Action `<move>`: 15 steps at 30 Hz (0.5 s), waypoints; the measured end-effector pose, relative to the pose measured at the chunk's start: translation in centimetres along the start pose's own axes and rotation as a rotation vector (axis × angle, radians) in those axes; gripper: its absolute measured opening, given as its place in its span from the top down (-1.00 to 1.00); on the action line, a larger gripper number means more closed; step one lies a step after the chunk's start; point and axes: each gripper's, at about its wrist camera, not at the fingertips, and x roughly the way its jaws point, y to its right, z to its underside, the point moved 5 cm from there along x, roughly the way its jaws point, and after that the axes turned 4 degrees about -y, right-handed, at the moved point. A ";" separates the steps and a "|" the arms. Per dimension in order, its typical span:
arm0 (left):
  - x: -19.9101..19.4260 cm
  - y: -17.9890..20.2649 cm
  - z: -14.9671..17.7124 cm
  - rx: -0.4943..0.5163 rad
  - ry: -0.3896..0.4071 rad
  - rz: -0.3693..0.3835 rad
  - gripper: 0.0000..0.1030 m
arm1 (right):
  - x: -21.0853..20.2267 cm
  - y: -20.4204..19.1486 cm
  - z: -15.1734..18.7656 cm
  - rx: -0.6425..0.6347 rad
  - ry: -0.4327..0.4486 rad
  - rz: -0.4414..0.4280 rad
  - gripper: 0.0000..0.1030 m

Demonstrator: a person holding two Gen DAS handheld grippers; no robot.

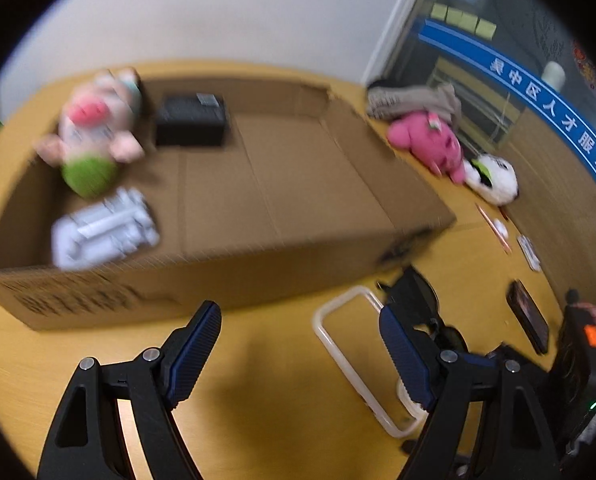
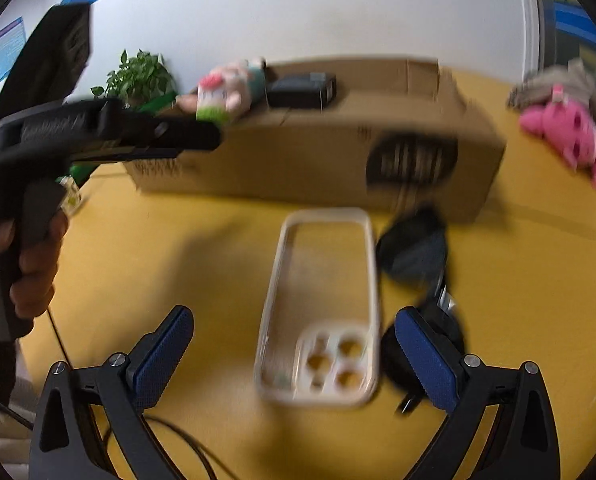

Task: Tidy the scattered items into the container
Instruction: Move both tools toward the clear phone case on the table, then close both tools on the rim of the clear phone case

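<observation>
Left gripper [image 1: 298, 350], black frame with blue ribbed pads, jaws spread wide and empty above the yellow wooden table [image 1: 266, 392]. Right gripper [image 2: 294, 354], same build, jaws likewise spread with nothing clamped; a clear phone case with a pale rim [image 2: 322, 304] lies flat on the table between its fingers, untouched. Black sunglasses [image 2: 414, 252] lie just right of the case. Behind both stands the open brown cardboard box [image 1: 218, 276], holding a pink-and-green plush toy [image 1: 92, 132], a white moulded plastic tray [image 1: 106, 232] and a small black box [image 1: 192, 122]. Right of the box: a bright pink plush [image 1: 428, 144], a white-and-black plush [image 1: 494, 178], a dark phone [image 1: 528, 316].
</observation>
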 end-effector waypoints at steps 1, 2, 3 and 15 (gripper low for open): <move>0.8 0.2 0.3 -0.004 -0.022 0.013 -0.57 | 0.3 0.1 0.6 0.015 -0.013 -0.005 -0.96; 1.5 0.4 0.5 -0.006 -0.040 0.025 -0.57 | 0.7 0.3 1.0 0.024 -0.023 -0.005 -0.95; 2.2 0.7 0.7 -0.007 -0.058 0.039 -0.55 | 0.9 0.4 1.3 0.026 -0.029 0.003 -0.93; 7.3 2.2 1.8 -0.021 -0.149 0.048 0.05 | 2.5 0.2 1.7 -0.044 -0.025 0.144 -0.58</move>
